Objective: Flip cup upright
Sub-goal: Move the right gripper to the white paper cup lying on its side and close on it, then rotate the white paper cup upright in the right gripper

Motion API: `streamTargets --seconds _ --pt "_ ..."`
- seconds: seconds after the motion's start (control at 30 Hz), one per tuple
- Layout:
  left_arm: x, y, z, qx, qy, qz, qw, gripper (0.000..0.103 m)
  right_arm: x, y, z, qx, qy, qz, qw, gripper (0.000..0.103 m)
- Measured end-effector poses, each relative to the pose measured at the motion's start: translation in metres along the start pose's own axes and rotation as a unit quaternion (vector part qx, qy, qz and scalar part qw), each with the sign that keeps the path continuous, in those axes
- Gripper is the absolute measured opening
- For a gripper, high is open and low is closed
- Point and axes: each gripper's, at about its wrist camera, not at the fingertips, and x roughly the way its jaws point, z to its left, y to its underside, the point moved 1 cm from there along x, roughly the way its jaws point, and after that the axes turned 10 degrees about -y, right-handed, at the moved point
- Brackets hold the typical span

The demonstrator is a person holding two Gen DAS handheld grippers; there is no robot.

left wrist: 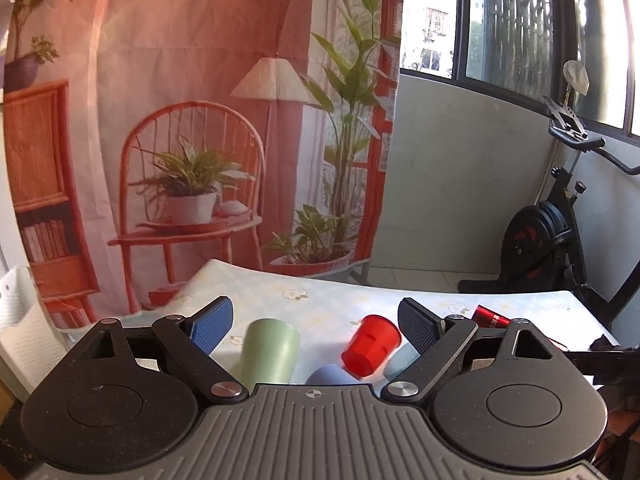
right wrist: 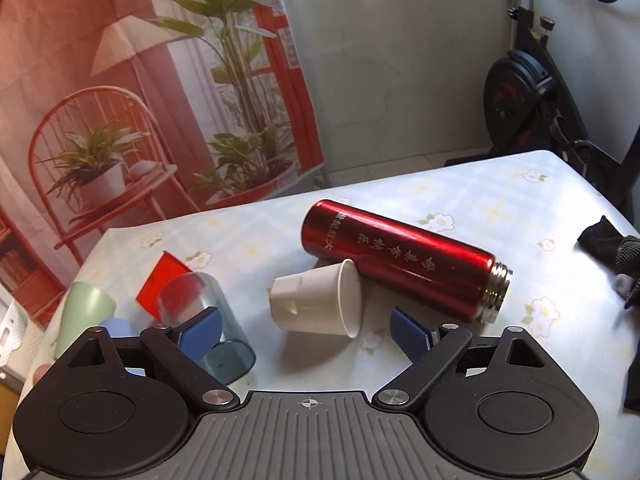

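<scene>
Both claws apart: left claw (left wrist: 316, 322), right claw (right wrist: 306, 330) | white cup (right wrist: 320, 304) on side, touching red flask (right wrist: 404, 258)

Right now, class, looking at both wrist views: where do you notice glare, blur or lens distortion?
Left wrist view: the window is overexposed, and fisheye bends the table edge. Right wrist view: sun glare streaks the red flask, the clear tumbler looks smeared, and the white cup stays sharp.
</scene>
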Motion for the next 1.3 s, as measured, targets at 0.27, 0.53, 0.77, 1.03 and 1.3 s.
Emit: streamTargets --seconds 0.27,0.53,0.77,1.03,1.3 --pt "0.019 0.004 -0.024 0.031 0.026 0.011 0.9991 0.09 0.007 0.008 -0.028 0.08 0.008 0.01 0.997 0.089" --pt "0.022 0.011 -0.007 0.011 0.024 0.023 0.9994 0.09 0.047 0.007 -0.027 0.186 -0.021 0.032 0.982 0.083" --pt "0.027 0.007 0.011 -0.025 0.012 0.018 0.9995 0.09 0.083 -0.008 -0.032 0.291 -0.015 0.065 0.955 0.082" --pt "0.032 0.009 0.021 -0.047 0.018 0.019 0.9986 0.09 0.101 -0.013 -0.04 0.343 0.026 0.058 0.937 0.082" --pt "0.036 0.012 0.026 -0.06 0.019 0.024 0.9977 0.09 0.114 -0.006 -0.051 0.377 0.048 0.051 0.923 0.072"
